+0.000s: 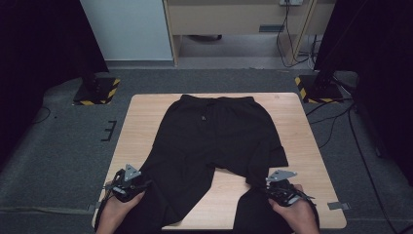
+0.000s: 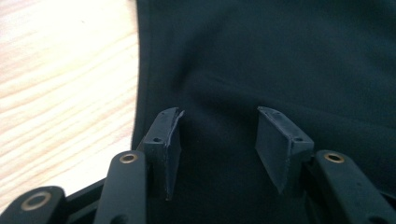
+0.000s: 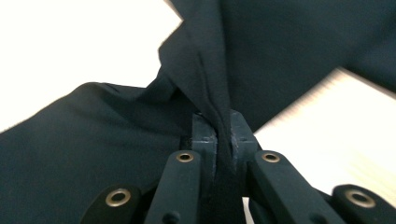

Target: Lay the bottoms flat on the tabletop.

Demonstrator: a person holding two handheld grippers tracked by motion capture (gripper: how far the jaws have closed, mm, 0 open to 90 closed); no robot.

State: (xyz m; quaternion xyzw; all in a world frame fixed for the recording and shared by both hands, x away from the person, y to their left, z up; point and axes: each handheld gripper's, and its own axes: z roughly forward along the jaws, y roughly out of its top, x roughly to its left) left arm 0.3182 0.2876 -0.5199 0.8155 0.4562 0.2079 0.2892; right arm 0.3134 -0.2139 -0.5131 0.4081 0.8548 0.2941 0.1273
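**Black trousers on the table, one leg pinched**

A pair of black trousers [image 1: 214, 141] lay spread flat on the light wooden table [image 1: 302, 146], waistband at the far edge and the two legs running back toward the person, their ends hanging over the near edge. A drawstring [image 1: 205, 116] showed just below the waistband.

The right gripper [image 1: 278, 187] sat on the trouser leg at the person's right, near the front of the table. Its jaws were clamped tight on a raised fold of the black cloth; in the right gripper view the fabric [image 3: 205, 70] rose in a ridge out of the closed pads and pulled up off the table. That view was smeared, so how much cloth was gathered was hard to judge.

The left gripper [image 1: 127, 183] rested over the outer edge of the other leg, close to the near left corner of the table. In the left gripper view its jaws stood apart, with flat black cloth [image 2: 261, 60] beneath and between them and neither pad [image 2: 273, 147] pressing on it. Bare wood [image 2: 60, 93] showed just beside the trouser edge.

Both hands came in from the near side, one [image 1: 114, 212] on each gripper.
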